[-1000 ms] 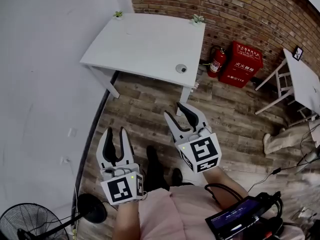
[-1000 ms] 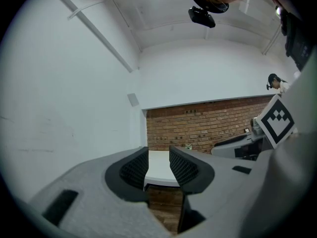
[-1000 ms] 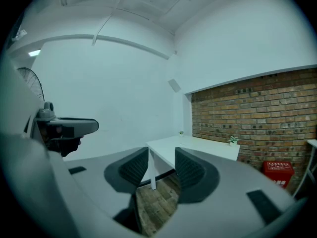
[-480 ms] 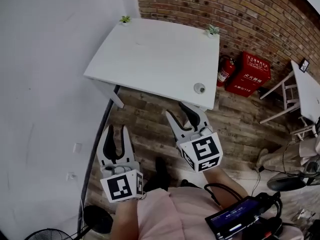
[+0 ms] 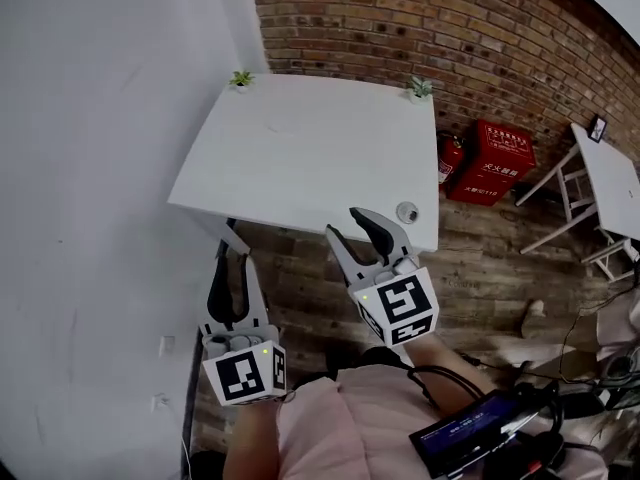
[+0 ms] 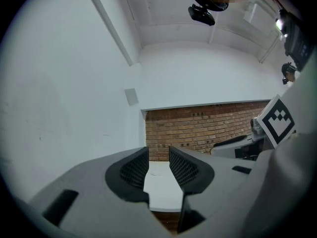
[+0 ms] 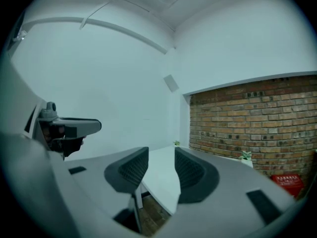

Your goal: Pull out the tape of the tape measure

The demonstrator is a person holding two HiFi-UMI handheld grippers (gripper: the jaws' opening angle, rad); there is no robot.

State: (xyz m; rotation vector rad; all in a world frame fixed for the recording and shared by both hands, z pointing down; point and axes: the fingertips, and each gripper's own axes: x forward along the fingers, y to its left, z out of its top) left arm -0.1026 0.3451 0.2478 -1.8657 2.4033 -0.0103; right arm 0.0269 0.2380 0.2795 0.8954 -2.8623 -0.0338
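The tape measure (image 5: 406, 211), a small round grey case, lies near the front right corner of the white table (image 5: 300, 158). My right gripper (image 5: 347, 224) is open and empty, its tips at the table's front edge, a little left of the tape measure. My left gripper (image 5: 233, 268) is also open and empty, lower left over the floor by the table leg. In the left gripper view the jaws (image 6: 158, 165) frame the tabletop (image 6: 161, 187), and the right gripper (image 6: 247, 144) shows at the side. In the right gripper view the jaws (image 7: 161, 170) frame the table edge (image 7: 158, 185).
Two small potted plants (image 5: 241, 78) (image 5: 420, 88) stand at the table's far corners by the brick wall (image 5: 400, 28). A fire extinguisher (image 5: 448, 158) and red box (image 5: 495, 163) sit on the wooden floor at right, next to white furniture (image 5: 600, 183). A white wall (image 5: 90, 168) runs along the left.
The table has come closer and larger in the head view. Both grippers have advanced toward it, and the right gripper's tips now reach its front edge near the tape measure. Jaws look unchanged.
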